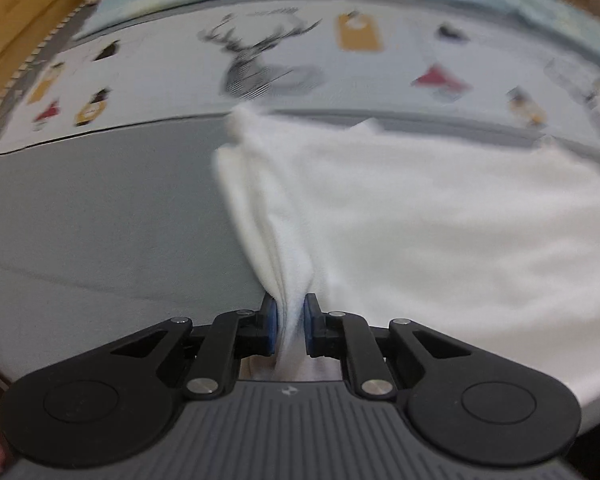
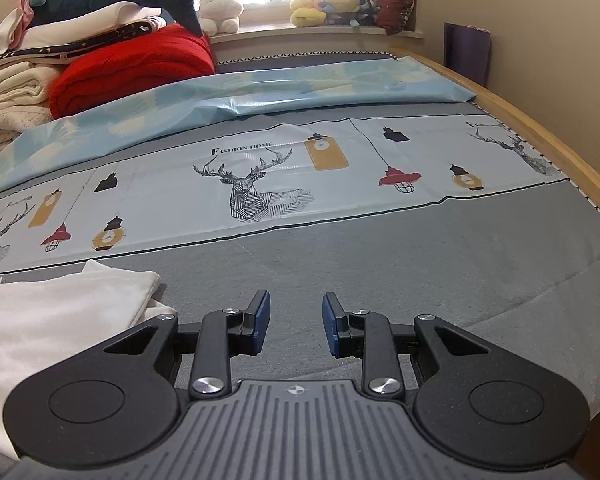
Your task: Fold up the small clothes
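Folding is starting: my left gripper (image 1: 291,326) is pinching a bunched edge of the soft white cotton garment (image 1: 440,220), lying right of centre on the grey bedsheet (image 1: 100,220). My right gripper (image 2: 296,324) is hovering, jaws spread, empty. Next, I judge, that edge needs carrying across the cloth.

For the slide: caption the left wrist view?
Left gripper pinches a bunched edge of the white garment, pulling it taut over the grey bed cover.

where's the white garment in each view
Left wrist: the white garment fills centre and right, its edge pinched in the left gripper.
Right wrist: lower left corner, beside the empty right gripper.
Shared landmark: the deer print on the sheet beyond.
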The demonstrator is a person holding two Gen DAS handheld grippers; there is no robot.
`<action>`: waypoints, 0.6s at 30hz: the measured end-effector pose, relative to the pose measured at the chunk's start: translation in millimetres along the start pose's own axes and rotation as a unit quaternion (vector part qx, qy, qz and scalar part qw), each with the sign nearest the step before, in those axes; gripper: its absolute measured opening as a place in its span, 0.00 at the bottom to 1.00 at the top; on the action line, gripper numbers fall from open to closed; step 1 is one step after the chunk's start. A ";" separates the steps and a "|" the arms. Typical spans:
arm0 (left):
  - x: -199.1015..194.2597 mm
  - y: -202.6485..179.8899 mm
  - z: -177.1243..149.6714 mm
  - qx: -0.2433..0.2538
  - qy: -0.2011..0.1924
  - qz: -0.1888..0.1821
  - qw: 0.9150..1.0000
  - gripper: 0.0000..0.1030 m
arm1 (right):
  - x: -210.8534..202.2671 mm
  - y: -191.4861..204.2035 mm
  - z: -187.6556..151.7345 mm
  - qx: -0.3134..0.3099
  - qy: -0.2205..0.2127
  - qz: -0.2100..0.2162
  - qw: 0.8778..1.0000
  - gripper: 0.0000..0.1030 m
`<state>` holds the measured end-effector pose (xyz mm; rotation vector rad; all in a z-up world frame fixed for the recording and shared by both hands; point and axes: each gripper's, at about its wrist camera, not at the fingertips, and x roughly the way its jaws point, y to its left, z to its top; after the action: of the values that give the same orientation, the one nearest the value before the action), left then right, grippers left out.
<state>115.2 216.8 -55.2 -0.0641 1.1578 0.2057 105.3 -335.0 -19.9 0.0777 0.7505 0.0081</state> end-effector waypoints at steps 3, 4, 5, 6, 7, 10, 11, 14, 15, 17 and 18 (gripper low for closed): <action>-26.0 -26.4 9.1 -0.004 -0.025 -0.052 0.998 0.11 | 0.0 -2.5 0.8 0.007 0.001 0.004 1.000 0.28; -32.4 -37.9 11.4 -0.006 -0.031 -0.074 0.997 0.11 | 0.0 -3.3 1.0 0.009 0.001 0.006 1.000 0.28; -38.3 -50.2 12.4 -0.010 -0.034 -0.096 0.995 0.11 | -0.4 -4.6 1.0 0.012 0.000 0.008 1.000 0.28; -44.3 -63.7 14.7 -0.014 -0.037 -0.122 0.992 0.11 | -0.8 -5.6 1.1 0.013 -0.001 0.011 1.000 0.28; -49.5 -77.2 15.8 -0.015 -0.039 -0.146 0.988 0.10 | -1.0 -6.5 1.0 0.014 -0.001 0.014 1.000 0.28; -60.8 -128.8 20.3 -0.018 -0.037 -0.217 0.975 0.10 | -1.5 -6.1 0.3 0.010 0.001 0.020 1.000 0.28; -62.1 -148.2 22.1 -0.018 -0.034 -0.240 0.970 0.10 | -2.0 -4.5 -0.1 0.007 0.001 0.022 1.000 0.28; -63.5 -199.1 25.9 -0.015 -0.029 -0.290 0.956 0.10 | -2.3 -1.3 -0.9 -0.004 0.001 0.024 1.000 0.28; -62.7 -218.1 25.8 -0.009 -0.027 -0.302 0.953 0.10 | -1.7 -0.7 -0.8 -0.006 0.003 0.024 1.000 0.28; -60.9 -249.8 23.9 0.001 -0.021 -0.317 0.948 0.10 | -1.0 0.4 -0.9 -0.006 0.005 0.025 1.000 0.28; -59.3 -262.9 23.5 0.007 -0.018 -0.319 0.947 0.10 | -0.5 1.0 -0.9 -0.006 0.006 0.025 1.000 0.28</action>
<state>164.7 -44.6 -6.2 -0.4156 1.0470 -0.3752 104.3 -334.0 -20.1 0.0843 0.7600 0.0612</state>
